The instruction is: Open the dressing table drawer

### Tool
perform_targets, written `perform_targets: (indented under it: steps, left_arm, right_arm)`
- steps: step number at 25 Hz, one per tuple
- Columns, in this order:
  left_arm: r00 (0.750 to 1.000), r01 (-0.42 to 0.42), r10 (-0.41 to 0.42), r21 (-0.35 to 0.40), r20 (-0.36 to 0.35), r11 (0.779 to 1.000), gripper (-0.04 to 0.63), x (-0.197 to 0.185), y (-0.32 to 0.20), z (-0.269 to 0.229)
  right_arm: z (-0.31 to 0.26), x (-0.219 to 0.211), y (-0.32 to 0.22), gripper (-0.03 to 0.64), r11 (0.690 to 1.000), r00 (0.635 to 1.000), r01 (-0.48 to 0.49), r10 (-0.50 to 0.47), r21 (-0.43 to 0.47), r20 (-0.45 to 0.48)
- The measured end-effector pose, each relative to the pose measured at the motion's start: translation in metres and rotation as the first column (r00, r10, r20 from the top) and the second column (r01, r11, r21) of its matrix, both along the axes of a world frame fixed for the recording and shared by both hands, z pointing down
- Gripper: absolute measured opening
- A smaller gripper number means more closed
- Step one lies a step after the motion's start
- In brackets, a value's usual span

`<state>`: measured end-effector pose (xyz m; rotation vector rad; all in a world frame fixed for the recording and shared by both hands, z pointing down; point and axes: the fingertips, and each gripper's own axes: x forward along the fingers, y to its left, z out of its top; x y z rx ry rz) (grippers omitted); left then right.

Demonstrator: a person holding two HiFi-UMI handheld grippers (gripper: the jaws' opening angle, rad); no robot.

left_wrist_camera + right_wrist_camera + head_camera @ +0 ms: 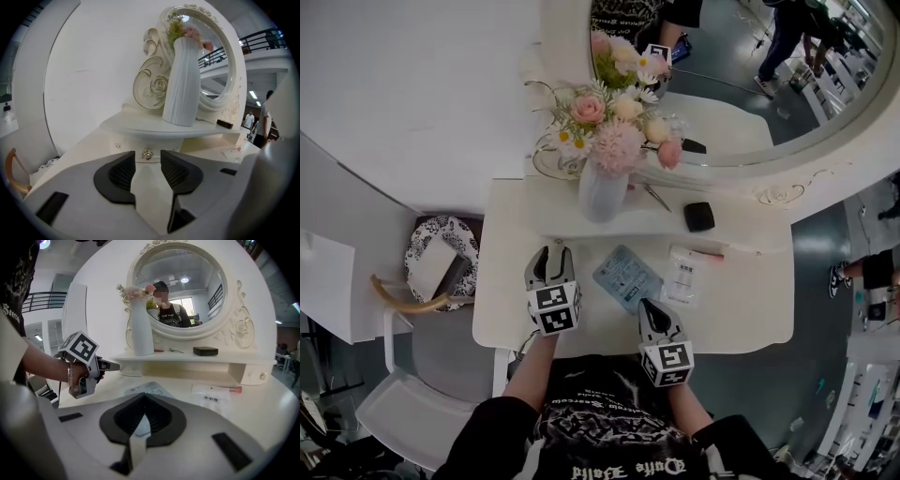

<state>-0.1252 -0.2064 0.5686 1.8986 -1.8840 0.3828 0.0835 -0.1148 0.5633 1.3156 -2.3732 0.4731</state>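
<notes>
We are on the approach. Our left gripper [549, 257] hangs over the left end of the dressing table [502, 291], jaws spread wide with nothing between them. It is aimed at the small metal knob [147, 153] of the little drawer [123, 146], which sits under the raised shelf below the white vase [183, 84] and looks closed. The knob lies just beyond the pads, centred in the gap and untouched. Our right gripper [652, 311] hovers over the tabletop, jaws pressed together on nothing. Next, we judge, the left gripper must ease forward until its pads flank the knob, close on it, then pull straight back.
</notes>
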Motion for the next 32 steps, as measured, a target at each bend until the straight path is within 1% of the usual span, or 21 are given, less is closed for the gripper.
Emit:
perform_targets:
  steps: [6, 12, 17, 24, 28, 30, 32]
  left_arm:
    - [1.000, 0.020, -0.020, -0.023, 0.009, 1.000, 0.163, -0.003, -0.012, 0.007]
    - [1.000, 0.022, -0.021, -0.042, 0.019, 0.999, 0.163, -0.001, -0.017, 0.014]
    - [0.999, 0.038, -0.037, -0.050, 0.015, 0.998, 0.163, -0.002, -0.021, 0.019]
    - [0.999, 0.033, -0.031, -0.067, 0.025, 0.997, 0.161, -0.006, -0.027, 0.022]
    - [1.000, 0.010, -0.008, -0.073, 0.030, 0.997, 0.142, -0.004, -0.027, 0.022]
    - [0.999, 0.001, 0.001, -0.083, 0.033, 0.997, 0.113, -0.002, -0.026, 0.022]
    - [1.000, 0.005, -0.004, -0.080, 0.016, 0.997, 0.107, -0.002, -0.028, 0.021]
  right_arm:
    - [0.005, 0.006, -0.002, 0.011, 1.000, 1.000, 0.002, -0.002, -0.021, 0.000]
    - [0.009, 0.008, -0.006, 0.010, 0.999, 1.000, 0.015, -0.015, -0.032, -0.008]
    - [0.011, 0.007, -0.009, 0.011, 0.999, 0.999, 0.030, -0.030, -0.039, -0.014]
    - [0.014, 0.009, -0.012, 0.010, 0.998, 0.999, 0.036, -0.037, -0.043, -0.017]
    - [0.014, 0.010, -0.011, 0.011, 0.998, 0.999, 0.030, -0.031, -0.049, -0.014]
    - [0.014, 0.009, -0.010, 0.011, 0.998, 1.000, 0.028, -0.029, -0.050, -0.012]
    - [0.013, 0.008, -0.011, 0.010, 0.998, 1.000, 0.029, -0.029, -0.048, -0.011]
